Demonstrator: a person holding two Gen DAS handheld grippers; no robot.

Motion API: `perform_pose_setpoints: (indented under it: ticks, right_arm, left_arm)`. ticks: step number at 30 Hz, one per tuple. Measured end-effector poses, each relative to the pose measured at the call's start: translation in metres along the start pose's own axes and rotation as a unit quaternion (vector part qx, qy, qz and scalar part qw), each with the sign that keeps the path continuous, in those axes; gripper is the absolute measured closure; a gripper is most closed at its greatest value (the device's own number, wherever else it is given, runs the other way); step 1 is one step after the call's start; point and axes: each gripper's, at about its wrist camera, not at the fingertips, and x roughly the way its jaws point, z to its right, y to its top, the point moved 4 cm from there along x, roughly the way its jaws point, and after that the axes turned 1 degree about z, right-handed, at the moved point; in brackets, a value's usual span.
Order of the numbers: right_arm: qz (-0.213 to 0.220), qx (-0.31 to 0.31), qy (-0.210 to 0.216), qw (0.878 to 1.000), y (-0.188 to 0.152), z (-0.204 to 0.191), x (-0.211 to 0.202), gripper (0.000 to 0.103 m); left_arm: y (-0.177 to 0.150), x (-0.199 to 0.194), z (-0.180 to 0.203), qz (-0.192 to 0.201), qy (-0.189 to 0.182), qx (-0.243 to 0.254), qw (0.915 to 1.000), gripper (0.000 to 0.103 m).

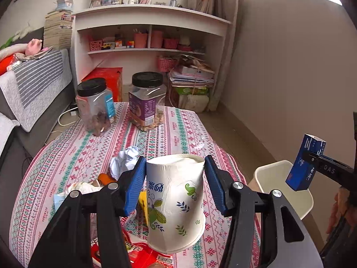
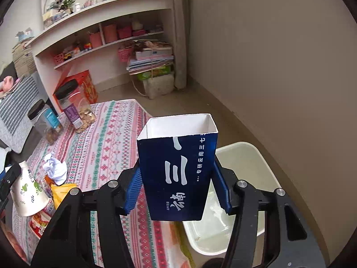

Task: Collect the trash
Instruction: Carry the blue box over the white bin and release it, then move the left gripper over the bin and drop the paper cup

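My left gripper [image 1: 175,185] is shut on a white paper cup [image 1: 176,203] with green leaf prints, held upside down above the table's trash pile. My right gripper [image 2: 177,185] is shut on an open dark blue carton [image 2: 178,174] with white characters, held over the table edge beside the cream trash bin [image 2: 252,156]. The carton [image 1: 304,163] and bin [image 1: 274,176] also show at the right in the left wrist view. The cup [image 2: 28,192] shows at the left in the right wrist view. A crumpled white paper [image 1: 125,160] and yellow and red wrappers [image 1: 142,203] lie on the table.
Two black-lidded plastic jars [image 1: 98,107] [image 1: 147,100] stand at the far end of the patterned tablecloth [image 1: 178,129]. A sofa [image 1: 26,93] is at left, white shelves [image 1: 149,35] behind, a wall at right. The bin stands on the floor right of the table.
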Motion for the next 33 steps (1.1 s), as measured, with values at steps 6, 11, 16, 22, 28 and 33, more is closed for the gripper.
perform_pose_setpoints:
  ticks: [6,11,16,22,28,33]
  right_arm:
    - [0.0,0.012,-0.048,0.999,-0.002,0.044,-0.007,0.048]
    - [0.003,0.038,-0.064,0.997,-0.004,0.078,-0.018,0.034]
    - [0.019,0.06,-0.074,0.995,-0.002,0.101,-0.032,0.018]
    - [0.043,0.045,-0.095,0.994,0.0,0.11,-0.046,0.011]
    - [0.015,0.089,-0.085,0.992,-0.014,0.128,-0.042,0.008]
    - [0.029,0.103,-0.082,0.991,-0.017,0.125,-0.048,0.007]
  left_arm:
    - [0.002,0.012,0.053,-0.012,-0.039,0.032,0.9987,0.05]
    - [0.013,0.016,0.114,-0.007,-0.087,0.051,0.9949,0.05]
    - [0.022,0.025,0.166,-0.013,-0.124,0.058,0.9905,0.05]
    - [0.024,0.039,0.209,-0.033,-0.153,0.058,0.986,0.05]
    - [0.024,0.061,0.227,-0.065,-0.165,0.036,0.9835,0.029]
    - [0.027,0.057,0.211,-0.063,-0.158,0.014,0.9852,0.029]
